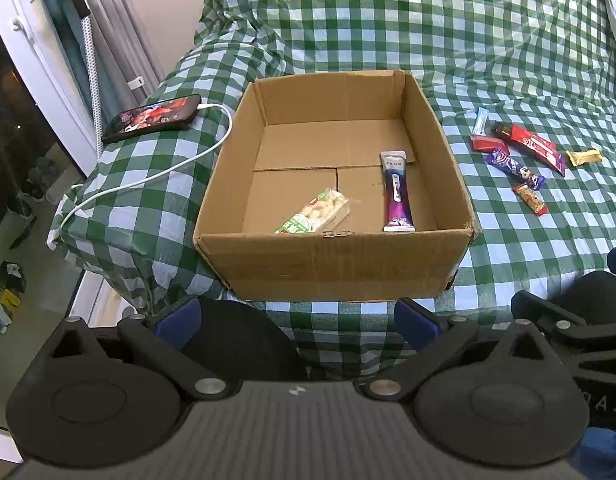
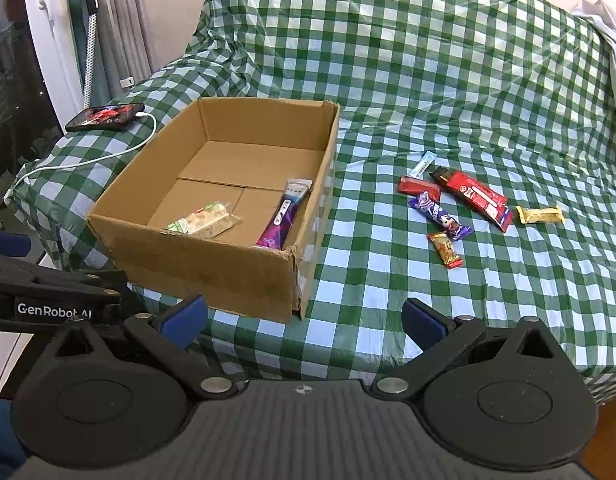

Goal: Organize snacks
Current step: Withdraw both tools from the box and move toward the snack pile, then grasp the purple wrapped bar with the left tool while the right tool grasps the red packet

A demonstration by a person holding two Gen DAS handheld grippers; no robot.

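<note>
An open cardboard box (image 1: 335, 264) (image 2: 212, 268) sits on a green checked cloth. Inside lie a green-and-white nut pack (image 1: 313, 212) (image 2: 202, 218) and a purple-and-white stick pack (image 1: 395, 192) (image 2: 284, 214). To the right of the box, several loose snacks lie on the cloth: a long red bar (image 2: 473, 196) (image 1: 531, 146), a purple bar (image 2: 439, 214) (image 1: 513, 168), a gold bar (image 2: 539, 215) (image 1: 583, 157), a small orange bar (image 2: 445, 250) (image 1: 531, 199). My left gripper (image 1: 298, 320) is open and empty in front of the box. My right gripper (image 2: 304, 320) is open and empty, near the box's front right corner.
A black phone (image 1: 152, 118) (image 2: 106, 116) with a white charging cable (image 1: 156, 172) lies left of the box, near the cloth's left edge. A window frame and curtain stand at the far left. The cloth rises into a covered backrest behind the box.
</note>
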